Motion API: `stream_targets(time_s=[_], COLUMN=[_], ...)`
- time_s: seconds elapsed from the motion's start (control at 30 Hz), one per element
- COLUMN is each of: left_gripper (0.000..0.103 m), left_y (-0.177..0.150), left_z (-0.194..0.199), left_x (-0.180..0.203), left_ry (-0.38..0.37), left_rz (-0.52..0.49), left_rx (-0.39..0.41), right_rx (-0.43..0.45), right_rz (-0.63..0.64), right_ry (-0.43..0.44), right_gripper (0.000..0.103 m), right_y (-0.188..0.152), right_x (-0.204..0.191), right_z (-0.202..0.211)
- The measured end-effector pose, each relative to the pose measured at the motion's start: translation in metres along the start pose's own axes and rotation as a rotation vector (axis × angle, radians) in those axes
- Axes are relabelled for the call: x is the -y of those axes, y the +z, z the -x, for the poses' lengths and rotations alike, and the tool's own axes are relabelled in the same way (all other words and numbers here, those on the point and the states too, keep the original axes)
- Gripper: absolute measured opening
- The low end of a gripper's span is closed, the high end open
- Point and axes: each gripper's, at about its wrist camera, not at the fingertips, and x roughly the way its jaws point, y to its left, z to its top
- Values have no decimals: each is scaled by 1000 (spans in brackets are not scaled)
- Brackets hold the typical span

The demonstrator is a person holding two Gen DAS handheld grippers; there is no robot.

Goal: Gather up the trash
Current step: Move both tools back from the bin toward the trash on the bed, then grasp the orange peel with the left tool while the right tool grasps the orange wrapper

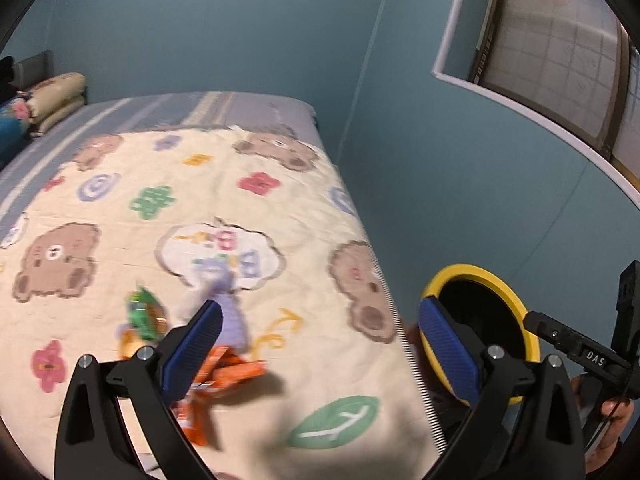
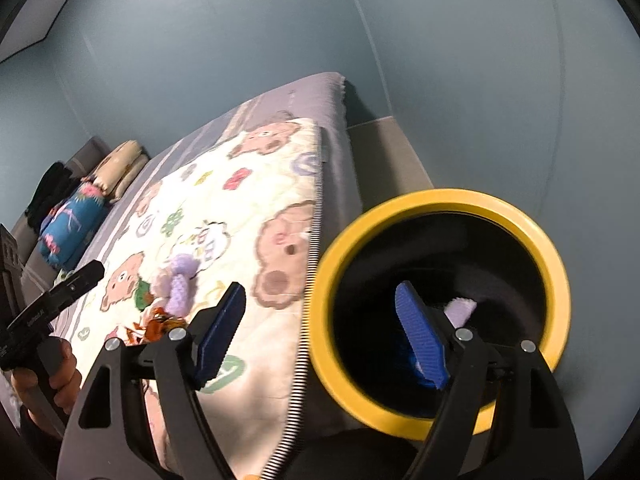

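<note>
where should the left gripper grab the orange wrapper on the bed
Take the orange wrapper by its flat end that sticks out toward the bin side, coming from above with the left gripper open. That end lies clear on the blanket, away from the purple wrapper.

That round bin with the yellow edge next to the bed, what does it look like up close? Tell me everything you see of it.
The bin is a round container with a thick, smooth yellow rim and a black inside that looks like plastic. It stands beside the bed, close against the side of the mattress, its mouth open. Something pale purple and something blue lie inside; what they are is unclear. The right gripper, open, hangs over the rim with one blue finger above the opening. The picture is blurred, so finer detail is lost.
</note>
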Motion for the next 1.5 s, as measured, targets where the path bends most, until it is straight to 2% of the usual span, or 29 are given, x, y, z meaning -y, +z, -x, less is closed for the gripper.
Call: stream_targets(time_s=[0.33,0.63,1.07,1.5], left_gripper=[95,95,95,95], left_y=[-7,-28,-67,-100], left_z=[55,81,88,72], left_x=[-59,-98,-163,-214], left_ry=[98,172,253,304], left_rz=[32,38,123,187], left_rx=[48,29,-32,-126], right_rx=[-10,-51,-129,-267], right_rz=[109,188,262,288], right_ry=[90,156,230,268], right_gripper=[74,74,74,74], right_y=[-1,-11,-29,-55], right_x=[-75,-126,-186,-228], right_z=[-6,-20,-60,-123])
